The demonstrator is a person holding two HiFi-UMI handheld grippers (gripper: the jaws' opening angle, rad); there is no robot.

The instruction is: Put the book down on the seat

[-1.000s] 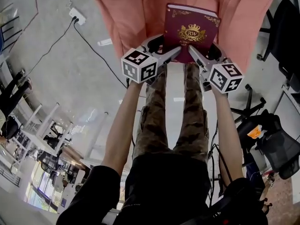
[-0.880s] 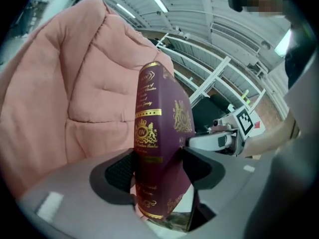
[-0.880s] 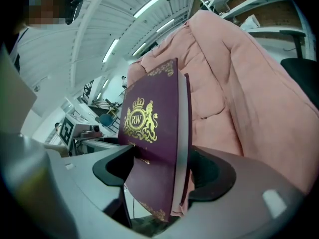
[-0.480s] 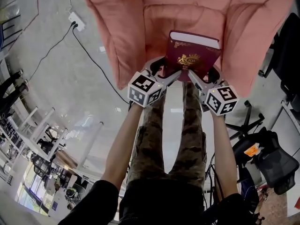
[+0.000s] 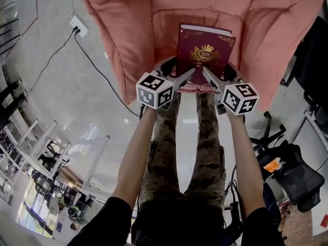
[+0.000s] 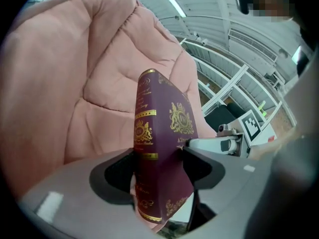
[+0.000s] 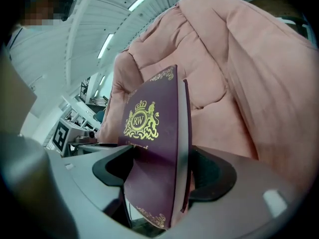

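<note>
A maroon hardback book [image 5: 204, 54] with a gold crest is held over the seat of a pink padded armchair [image 5: 133, 40]. My left gripper [image 5: 184, 77] is shut on its near left corner, by the spine [image 6: 145, 148]. My right gripper [image 5: 209, 77] is shut on the near right corner, by the page edge [image 7: 182, 148]. The book [image 7: 152, 148] lies with its cover up and its far end toward the chair back. Whether its underside touches the cushion is hidden.
The armchair's thick arms [image 5: 271, 40] rise on both sides of the seat. A white power strip [image 5: 80, 25] and black cable [image 5: 97, 68] lie on the grey floor to the left. Black office chairs [image 5: 294, 163] stand at the right. The person's legs [image 5: 184, 137] are below the grippers.
Both grippers have carried the book forward over the seat, and the view has shifted so that the armchair fills more of the top. The grip on the book is the same.
</note>
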